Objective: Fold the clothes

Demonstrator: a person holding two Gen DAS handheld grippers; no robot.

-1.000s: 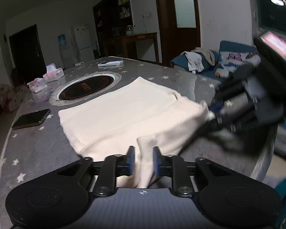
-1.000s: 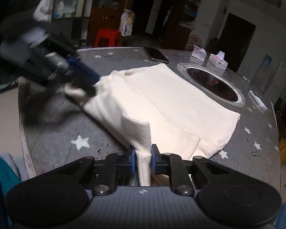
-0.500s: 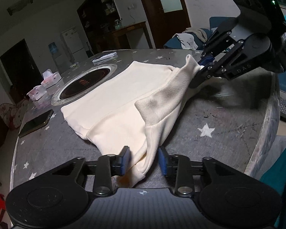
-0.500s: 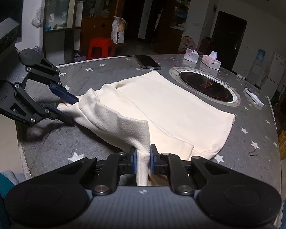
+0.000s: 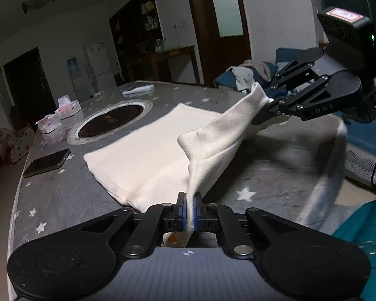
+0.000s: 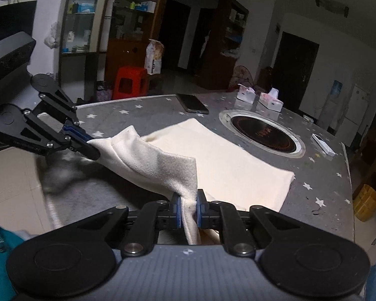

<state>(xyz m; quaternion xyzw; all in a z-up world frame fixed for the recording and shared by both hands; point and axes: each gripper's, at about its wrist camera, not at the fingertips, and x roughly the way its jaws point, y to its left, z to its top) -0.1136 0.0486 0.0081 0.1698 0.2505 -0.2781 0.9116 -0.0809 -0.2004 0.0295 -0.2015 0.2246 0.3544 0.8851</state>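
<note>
step: mid-fold, near edge of cloth [image 5: 148, 160] lifted off desk [image 5: 62, 190]
left gripper [image 5: 190, 210]: my jaws pinching one corner
right gripper [image 6: 188, 209]: pinching the other
next: carry the edge forward over the flat part, keep it taut

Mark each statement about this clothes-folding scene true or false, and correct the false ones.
1. Both claws are shut on the cream garment. True: the left claw and the right claw each pinch its near edge.
2. The garment lies fully flat. False: the gripped edge is raised off the table.
3. A dark phone lies on the table. True.
4. The garment covers the round cooktop. False: it lies beside it.
</note>
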